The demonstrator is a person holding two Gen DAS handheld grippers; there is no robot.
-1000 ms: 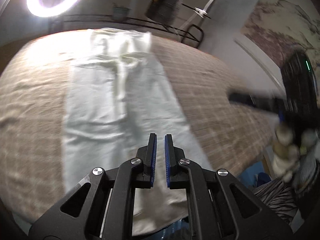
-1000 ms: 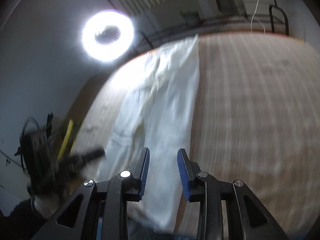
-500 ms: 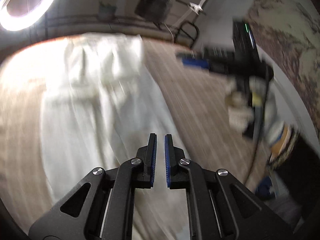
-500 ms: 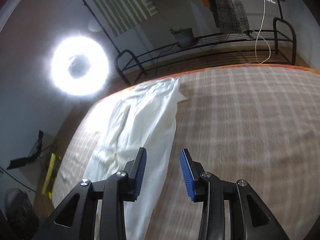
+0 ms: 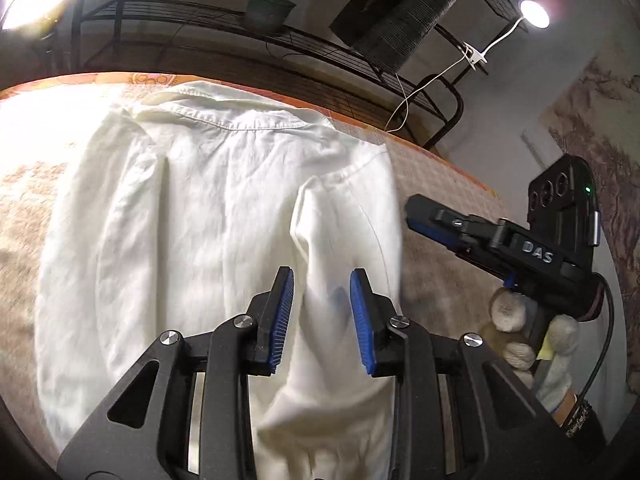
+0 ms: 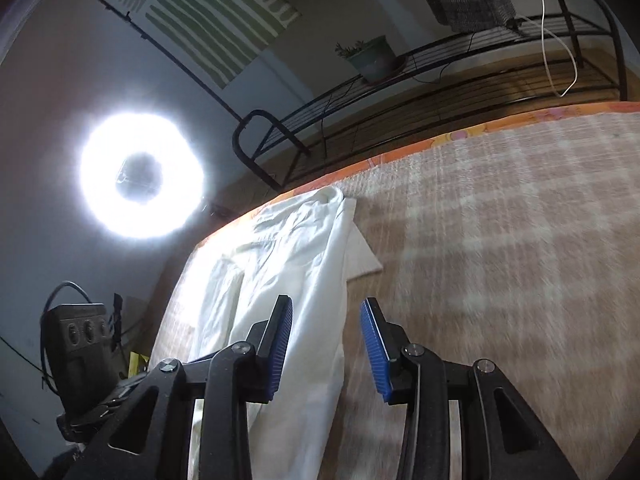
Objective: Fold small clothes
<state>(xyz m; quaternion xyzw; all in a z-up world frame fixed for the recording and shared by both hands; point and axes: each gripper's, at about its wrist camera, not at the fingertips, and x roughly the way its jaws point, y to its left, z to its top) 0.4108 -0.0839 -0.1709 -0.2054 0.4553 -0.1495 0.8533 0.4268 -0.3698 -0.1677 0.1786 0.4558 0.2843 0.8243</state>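
Observation:
A white shirt [image 5: 208, 208] lies flat on the plaid-covered table [image 5: 436, 288], collar at the far edge, one sleeve folded in along its right side. My left gripper [image 5: 322, 300] is open, its jaws above that folded sleeve, holding nothing. The right gripper [image 5: 448, 228] shows in the left wrist view just beyond the shirt's right edge. In the right wrist view the shirt [image 6: 296, 280] runs along the left, and my right gripper [image 6: 326, 340] is open above the shirt's right edge, holding nothing.
A bright ring light [image 6: 140, 176] stands to the left. A black metal rack [image 6: 440, 64] with a potted plant [image 6: 372, 58] runs behind the table's far edge. The plaid cloth [image 6: 500, 260] stretches right of the shirt.
Both grippers moved forward along the shirt toward its collar end. The left gripper went from shut to open. The right gripper opened a little wider.

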